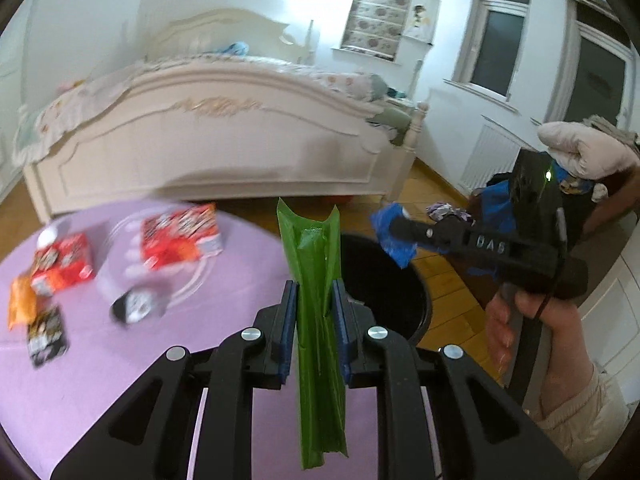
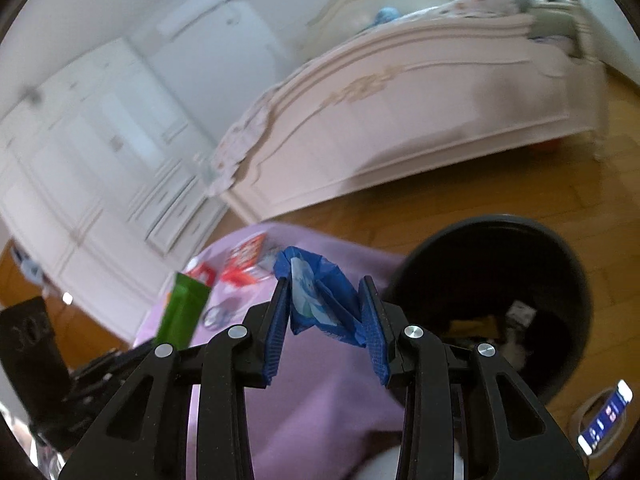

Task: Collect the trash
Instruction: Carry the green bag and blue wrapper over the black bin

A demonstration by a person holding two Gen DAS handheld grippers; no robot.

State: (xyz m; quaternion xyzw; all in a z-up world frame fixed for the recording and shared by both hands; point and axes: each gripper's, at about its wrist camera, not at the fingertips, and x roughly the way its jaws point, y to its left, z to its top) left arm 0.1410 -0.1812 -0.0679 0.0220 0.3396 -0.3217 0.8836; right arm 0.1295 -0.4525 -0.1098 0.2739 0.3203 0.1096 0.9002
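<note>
I take the black trash bin as my landmark; it stands on the wooden floor, touching the edge of the table with the purple cloth.

My left gripper is closed on a green wrapper. The wrapper stands upright between the two blue pads; its top rises above the fingertips and its lower end hangs down behind them. In the left wrist view this wrapper is just beside the bin, on the table side of it, and the bin's rim shows directly behind the right pad.

My right gripper pinches a crumpled blue wrapper. The pads press it from both sides and the folded packet fills the gap between them. In the right wrist view it is held over the purple cloth, just beside the bin's rim and not above the opening. Some trash already lies inside the bin.

Farther from the bin, on the cloth, I see red snack packets, an orange packet and a small dark packet. They are blurred.
</note>
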